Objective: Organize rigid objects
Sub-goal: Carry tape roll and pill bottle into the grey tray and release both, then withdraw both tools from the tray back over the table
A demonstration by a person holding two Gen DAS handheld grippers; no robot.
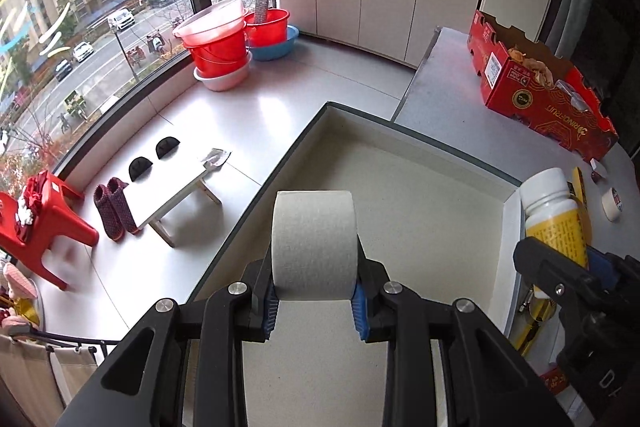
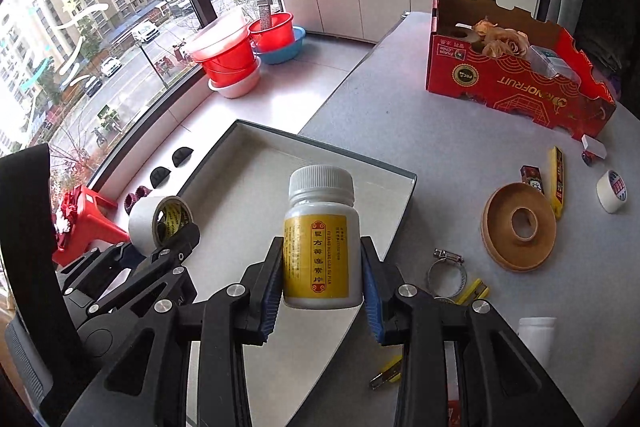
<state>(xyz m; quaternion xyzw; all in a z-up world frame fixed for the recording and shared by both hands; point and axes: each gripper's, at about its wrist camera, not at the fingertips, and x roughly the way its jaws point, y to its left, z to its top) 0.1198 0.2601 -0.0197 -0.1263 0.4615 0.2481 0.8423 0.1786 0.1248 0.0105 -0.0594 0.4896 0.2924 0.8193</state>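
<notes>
Your left gripper [image 1: 315,301] clamps tape [image 1: 314,243], right gripper [image 2: 323,301] clamps upright bottle [image 2: 321,239]; tray [image 1: 420,141] lies directly beneath both.

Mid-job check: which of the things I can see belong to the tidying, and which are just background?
In the job:
- grey tape roll, gripped by the left claw
- white pill bottle with yellow label, gripped by the right claw
- shallow grey tray
- tan flat ring, small white tape roll, metal hose clamp, probably still to sort

Background:
- red cardboard fruit box
- red plastic buckets
- red plastic stool
</notes>
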